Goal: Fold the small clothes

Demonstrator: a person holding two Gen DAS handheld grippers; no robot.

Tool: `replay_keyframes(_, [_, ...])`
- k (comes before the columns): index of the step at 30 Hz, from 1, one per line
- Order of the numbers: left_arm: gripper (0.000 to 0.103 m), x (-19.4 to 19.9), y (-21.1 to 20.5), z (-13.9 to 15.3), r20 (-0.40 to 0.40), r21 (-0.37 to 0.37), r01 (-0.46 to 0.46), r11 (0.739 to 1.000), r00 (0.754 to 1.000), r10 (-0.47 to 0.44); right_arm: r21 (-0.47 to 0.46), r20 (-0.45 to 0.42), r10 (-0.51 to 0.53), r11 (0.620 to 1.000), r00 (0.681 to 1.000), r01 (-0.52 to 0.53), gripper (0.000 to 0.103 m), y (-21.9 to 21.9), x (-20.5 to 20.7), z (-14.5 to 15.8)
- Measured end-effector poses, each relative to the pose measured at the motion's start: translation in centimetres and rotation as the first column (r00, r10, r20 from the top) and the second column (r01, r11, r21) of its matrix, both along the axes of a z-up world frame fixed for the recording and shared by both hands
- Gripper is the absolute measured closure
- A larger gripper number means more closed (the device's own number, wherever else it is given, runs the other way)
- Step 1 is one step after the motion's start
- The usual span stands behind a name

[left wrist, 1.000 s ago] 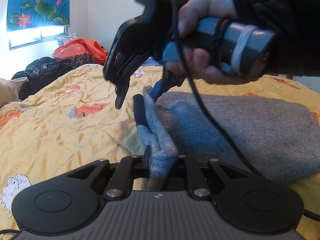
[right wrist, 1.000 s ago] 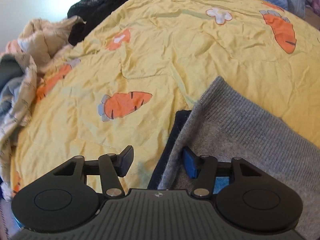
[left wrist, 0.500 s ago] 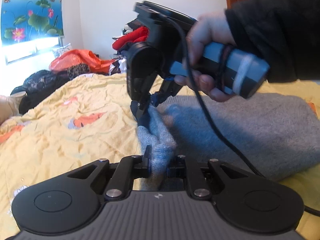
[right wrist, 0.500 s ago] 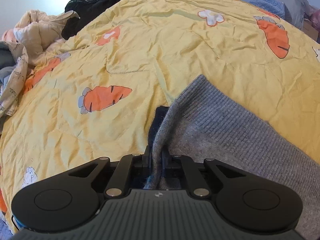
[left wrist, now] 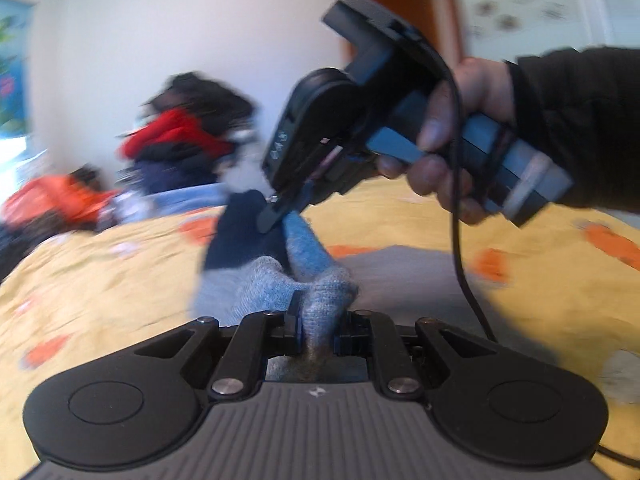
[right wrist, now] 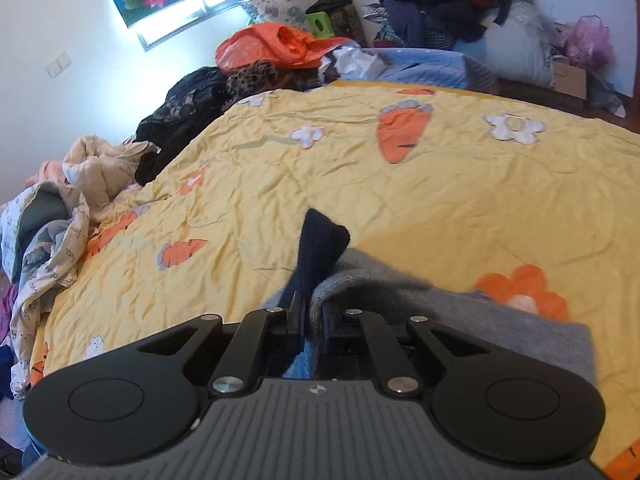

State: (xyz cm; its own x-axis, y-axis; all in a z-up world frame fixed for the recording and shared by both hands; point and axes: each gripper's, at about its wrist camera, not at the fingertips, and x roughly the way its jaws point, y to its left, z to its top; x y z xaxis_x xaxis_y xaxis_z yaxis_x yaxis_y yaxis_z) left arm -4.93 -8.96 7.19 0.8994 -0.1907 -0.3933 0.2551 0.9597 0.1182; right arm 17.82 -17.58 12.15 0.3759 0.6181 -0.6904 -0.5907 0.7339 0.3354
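A grey knit sweater [left wrist: 260, 284] with a dark navy lining [left wrist: 236, 240] lies on the yellow carrot-print bedspread [right wrist: 440, 184]. My left gripper [left wrist: 318, 326] is shut on a bunched edge of the sweater. My right gripper [left wrist: 286, 210] shows in the left wrist view, held in a hand, shut on the same edge farther along. In the right wrist view my right gripper [right wrist: 314, 318] pinches the grey sweater [right wrist: 460, 312], and the navy lining [right wrist: 320, 248] sticks up past the fingers. The held edge is lifted off the bed.
Piles of clothes [right wrist: 432, 4] and an orange bag [right wrist: 276, 44] lie beyond the far edge of the bed. Crumpled light bedding [right wrist: 52, 232] lies at the left side. A black cable [left wrist: 460, 240] hangs from the right gripper.
My right gripper closed on the sweater edge beside the left one. Both grippers have since lifted that edge off the bed, and the navy lining now shows.
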Motion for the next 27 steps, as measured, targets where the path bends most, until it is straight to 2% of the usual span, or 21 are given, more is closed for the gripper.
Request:
replay_keyframes(5, [0.091,-0.2,-6.7,-2.7,-0.084,0.051,0.171,0.984,0.983,-0.166,-0.011,-0.047,-0.160,0.987,0.986,0.160,0.088,-10.3,-0.7,-3.1])
replay_keyframes(9, [0.091,0.5,-9.8,-5.0,-0.169,0.088,0.215,0.973,0.965,-0.199,0.003,-0.100,-0.244,0.969,0.965,0.246,0.088,-15.0,-2.0,-6.8])
replay_keyframes(11, [0.091,1.1,-10.4,-5.7,-0.203,0.094,0.213,0.973,0.960,-0.191,0.024,-0.119,-0.267,0.962,0.956,0.271,0.088,-16.0,-2.3,-8.3])
replay_keyframes(14, [0.091,1.1,-11.0,-5.5,-0.199,0.093,0.201,0.975,0.964,-0.179,0.075,-0.127,-0.271,0.957,0.954,0.281,0.088,-16.4,-2.2,-8.9])
replay_keyframes(19, [0.091,1.8,-13.4,-4.2,-0.157,0.077,0.199,0.977,0.970,-0.186,0.118,-0.061,-0.223,0.966,0.973,0.229,0.088,-15.7,-0.7,-6.1])
replay_keyframes(22, [0.091,2.8,-14.6,-4.6,-0.182,0.075,0.210,0.975,0.964,-0.193,0.083,-0.041,-0.218,0.972,0.975,0.221,0.088,-15.7,0.6,-5.5])
replay_keyframes(24, [0.091,3.2,-14.4,-5.2,-0.228,0.079,0.211,0.974,0.955,-0.189,0.038,-0.062,-0.227,0.972,0.972,0.230,0.088,-16.1,1.2,-6.7])
replay_keyframes(27, [0.089,2.4,-13.4,-5.4,-0.228,0.057,0.250,0.966,0.946,-0.232,0.027,-0.107,-0.258,0.965,0.960,0.262,0.087,-17.4,0.8,-9.3])
